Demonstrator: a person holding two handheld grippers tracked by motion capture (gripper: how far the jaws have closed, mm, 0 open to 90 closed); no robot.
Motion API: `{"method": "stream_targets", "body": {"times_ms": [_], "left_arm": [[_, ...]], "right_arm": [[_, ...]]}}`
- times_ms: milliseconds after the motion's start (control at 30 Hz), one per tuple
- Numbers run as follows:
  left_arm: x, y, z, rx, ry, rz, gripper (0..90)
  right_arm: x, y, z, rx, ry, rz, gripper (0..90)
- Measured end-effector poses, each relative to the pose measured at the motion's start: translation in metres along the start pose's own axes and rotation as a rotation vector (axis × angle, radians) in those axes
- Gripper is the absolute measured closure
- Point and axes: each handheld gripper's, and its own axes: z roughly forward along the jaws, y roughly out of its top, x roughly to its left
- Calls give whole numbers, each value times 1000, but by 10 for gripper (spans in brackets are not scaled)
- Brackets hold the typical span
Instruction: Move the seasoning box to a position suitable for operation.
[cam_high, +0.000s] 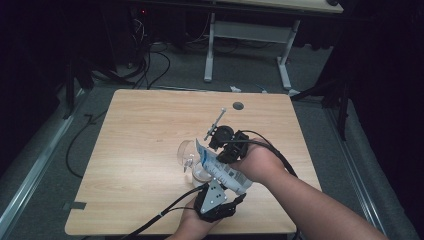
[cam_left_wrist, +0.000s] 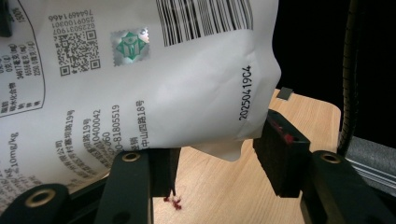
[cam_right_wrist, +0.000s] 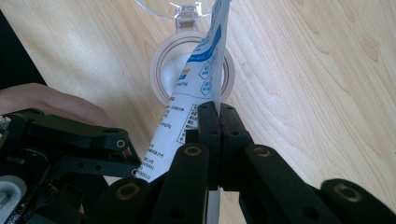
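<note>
Pouch (cam_high: 220, 169) is a thin printed plastic bag, white with blue: light, soft, crinkly, probably slick, so it will fold and sag wherever it isn't pinched. It hangs tilted over the open clear jar (cam_high: 192, 159), lower end at the jar mouth, upper end out toward the person. Right gripper (cam_right_wrist: 218, 114) has its fingers fully closed on the pouch's flat edge, a pinch on the seam, which looks like the right place since the seam is the stiffest part. Left gripper (cam_left_wrist: 215, 161) sits partway open around the pouch's bottom corner; right finger (cam_left_wrist: 280, 156) stands clear of the film, left finger (cam_left_wrist: 161, 170) is at the film but I can't tell if it presses, so no firm hold there. Jar looks light and tippy, and nothing steadies it. The right gripper view gives the jar mouth from above, with the hinged lid flipped back beyond it and the pouch edge-on crossing the rim. The left gripper view gives the pouch's back face instead: barcode, date code, small red bits on the table (cam_left_wrist: 224, 186) under the pouch. The high view gives the overall layout: jar near the table's middle, both hands on the person's side of it.
</note>
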Motion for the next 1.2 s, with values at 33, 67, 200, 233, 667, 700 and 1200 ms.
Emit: {"method": "stream_targets", "body": {"times_ms": [33, 67, 200, 233, 667, 700, 1200], "left_arm": [[0, 0, 0, 0, 0, 0, 523], [0, 0, 0, 0, 1, 0, 523], [0, 0, 0, -1, 1, 0, 523], [0, 0, 0, -1, 1, -1, 523], [0, 0, 0, -5, 3, 2, 524], [0, 0, 0, -4, 3, 2, 524], [1, 1, -2, -3, 8, 9, 526]], "right_arm": [[0, 0, 0, 1, 0, 0, 900], [0, 0, 0, 2, 1, 1, 900], [0, 1, 0, 2, 2, -5, 900], [0, 1, 0, 3, 0, -6, 900], [0, 1, 0, 3, 5, -5, 900], [0, 1, 0, 6, 5, -2, 900], [1, 3, -1, 4, 0, -8, 900]]}}
